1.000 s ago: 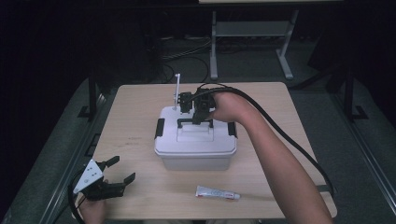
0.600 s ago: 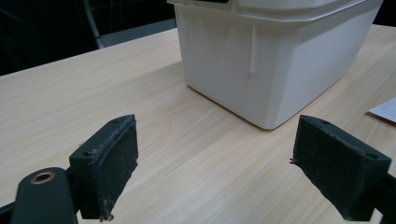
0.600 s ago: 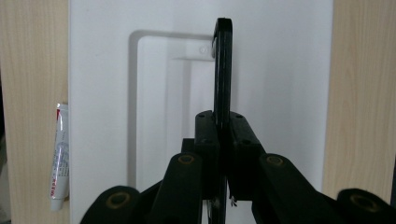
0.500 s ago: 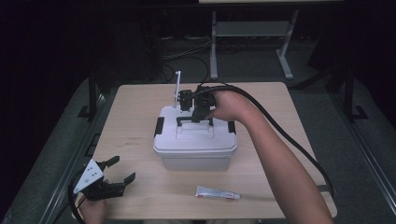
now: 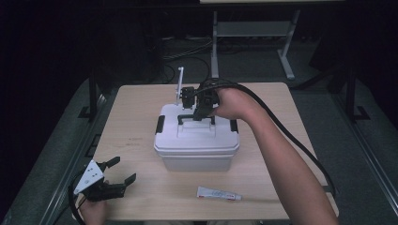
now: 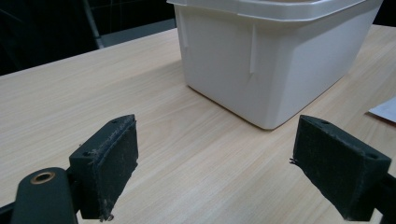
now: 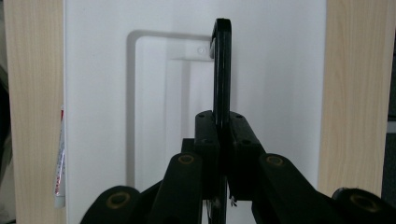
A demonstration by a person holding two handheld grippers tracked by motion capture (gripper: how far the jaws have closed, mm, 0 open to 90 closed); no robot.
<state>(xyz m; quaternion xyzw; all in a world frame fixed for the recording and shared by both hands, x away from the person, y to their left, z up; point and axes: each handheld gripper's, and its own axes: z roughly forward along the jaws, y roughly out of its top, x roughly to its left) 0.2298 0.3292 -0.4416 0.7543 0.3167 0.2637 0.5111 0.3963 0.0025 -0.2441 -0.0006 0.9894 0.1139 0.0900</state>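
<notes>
A white lidded plastic box [image 5: 196, 140] stands in the middle of the table, with black side latches and a black carry handle [image 5: 195, 117] raised upright on its lid. My right gripper [image 5: 199, 114] is above the lid, shut on that handle [image 7: 222, 70], which runs up between its two pads. My left gripper [image 5: 123, 170] rests at the table's near left corner, open and holding nothing. In the left gripper view the box's wall [image 6: 261, 65] stands just ahead of the spread jaws, and the left gripper [image 6: 215, 172] is low over the wood.
A small white tube [image 5: 218, 193] lies on the table in front of the box, also seen as a tube [image 7: 59, 154] beside the lid. A thin white stick [image 5: 179, 84] stands upright behind the box. The right gripper's black cable [image 5: 291, 140] trails to the right.
The right gripper has stayed on the handle and shifted only slightly. The left gripper has not moved.
</notes>
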